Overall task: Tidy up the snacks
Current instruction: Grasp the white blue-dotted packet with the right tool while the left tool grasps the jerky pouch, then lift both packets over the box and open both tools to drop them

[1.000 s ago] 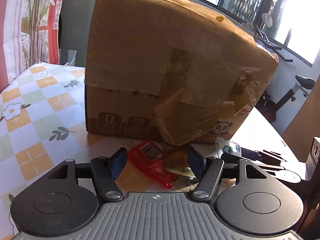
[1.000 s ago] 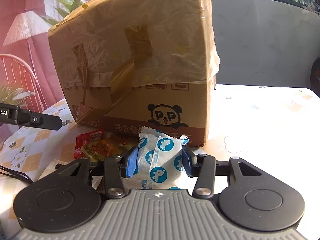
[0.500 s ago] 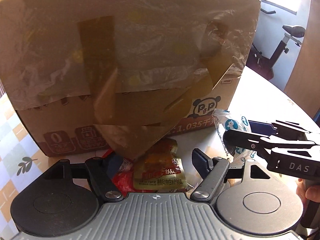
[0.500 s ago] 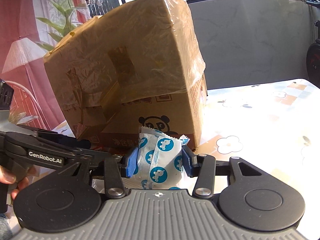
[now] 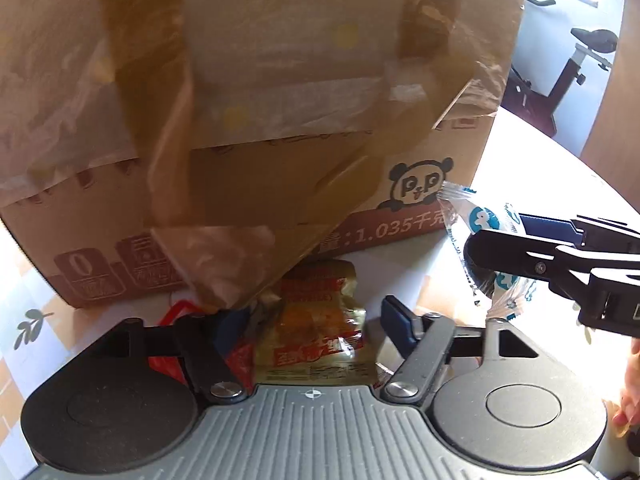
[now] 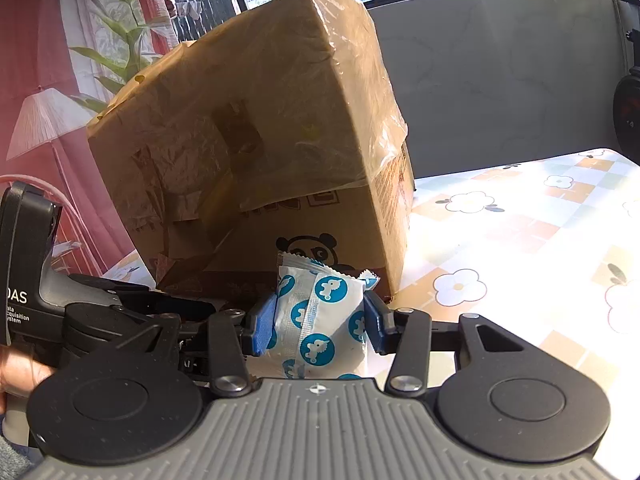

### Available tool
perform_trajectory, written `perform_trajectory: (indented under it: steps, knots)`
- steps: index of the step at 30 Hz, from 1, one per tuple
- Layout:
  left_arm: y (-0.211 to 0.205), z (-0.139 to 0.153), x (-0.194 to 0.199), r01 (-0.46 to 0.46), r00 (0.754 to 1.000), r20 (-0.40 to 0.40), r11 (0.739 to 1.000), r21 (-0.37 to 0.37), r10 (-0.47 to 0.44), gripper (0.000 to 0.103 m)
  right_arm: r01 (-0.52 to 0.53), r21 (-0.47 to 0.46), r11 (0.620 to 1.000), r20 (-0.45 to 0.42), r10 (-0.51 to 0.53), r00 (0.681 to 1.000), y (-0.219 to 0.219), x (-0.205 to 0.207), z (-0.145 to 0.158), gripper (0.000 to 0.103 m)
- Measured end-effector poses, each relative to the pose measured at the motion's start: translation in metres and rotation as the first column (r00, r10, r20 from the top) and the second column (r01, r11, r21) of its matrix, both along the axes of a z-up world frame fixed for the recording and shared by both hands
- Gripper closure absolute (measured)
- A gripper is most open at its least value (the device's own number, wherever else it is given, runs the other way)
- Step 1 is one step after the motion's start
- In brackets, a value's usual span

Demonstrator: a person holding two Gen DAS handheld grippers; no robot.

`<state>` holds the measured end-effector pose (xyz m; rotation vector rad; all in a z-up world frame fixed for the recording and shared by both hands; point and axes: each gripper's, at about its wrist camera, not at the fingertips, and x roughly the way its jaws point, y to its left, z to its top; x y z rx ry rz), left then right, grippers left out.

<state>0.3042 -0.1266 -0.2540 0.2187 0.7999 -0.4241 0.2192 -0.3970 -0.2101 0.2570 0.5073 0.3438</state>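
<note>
A yellow-orange snack packet (image 5: 316,344) lies on the table at the foot of a big taped cardboard box (image 5: 280,100). It sits between the jaws of my left gripper (image 5: 310,326), which are closing; the blue pads do not visibly press it. A red packet (image 5: 240,360) lies partly under it by the left pad. My right gripper (image 6: 320,322) is shut on a white packet with blue dots (image 6: 324,312), held upright just in front of the box (image 6: 260,140). The left wrist view shows that packet (image 5: 484,220) and the right gripper's fingers (image 5: 540,256) at the right.
The table wears a flowered check cloth (image 6: 520,240), sunlit and bare right of the box. The left gripper's body (image 6: 24,300) sits close beside the right one. A hand (image 5: 632,380) shows at the right edge. An exercise bike (image 5: 580,64) stands beyond the table.
My left gripper has moved right and down toward the box's foot, over the yellow-orange packet, its jaws widening then narrowing. The right gripper kept its hold on the dotted packet and rolled slightly.
</note>
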Motion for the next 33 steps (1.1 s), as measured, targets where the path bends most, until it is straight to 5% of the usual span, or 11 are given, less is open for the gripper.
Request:
perform_trajectory:
  steps: [2,12,33]
  knots:
    - [0.006,0.0,-0.006,0.002,1.0,0.006,1.0,-0.007,-0.002,0.044,-0.002,0.0,1.0,-0.002,0.002,1.0,0.0,0.001,0.0,0.055]
    - [0.037,-0.001,-0.033,-0.025,1.0,0.003,0.998,-0.056,0.025,0.046,-0.007,-0.007,1.0,-0.006,0.007,1.0,0.002,0.002,0.001,0.055]
    - [0.098,0.044,-0.054,-0.138,0.985,0.077,0.977,-0.16,0.152,0.046,-0.032,-0.068,0.997,-0.028,0.03,0.999,0.016,0.009,0.001,0.055]
